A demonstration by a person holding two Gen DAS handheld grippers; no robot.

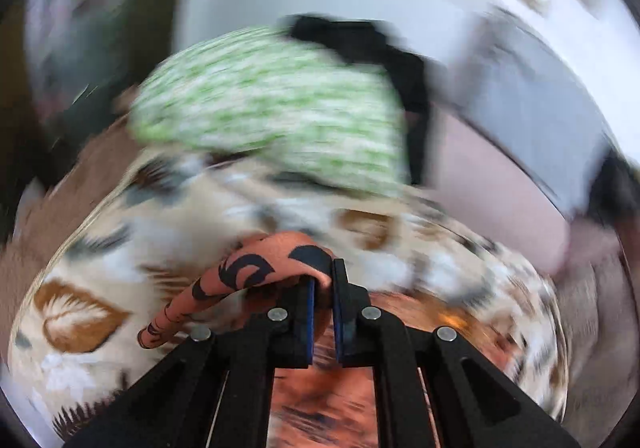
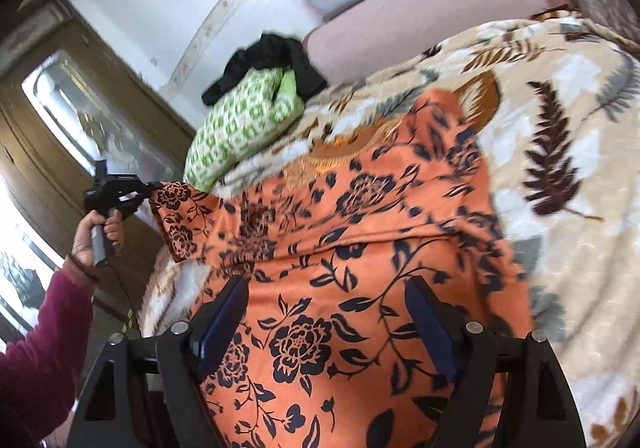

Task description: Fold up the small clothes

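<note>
Green cloth [image 2: 240,128] beyond — black garment [image 2: 272,52] atop.

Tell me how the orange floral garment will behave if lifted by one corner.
Probably floppy: the orange floral garment bunches and folds where the left tool pinches its edge. Likely light, since a small pinch raises that corner. The rest looks set to drag across the leaf-print blanket.

Leaf-print blanket [image 2: 560,120] on bed; wooden door [image 2: 60,120] beyond
</note>
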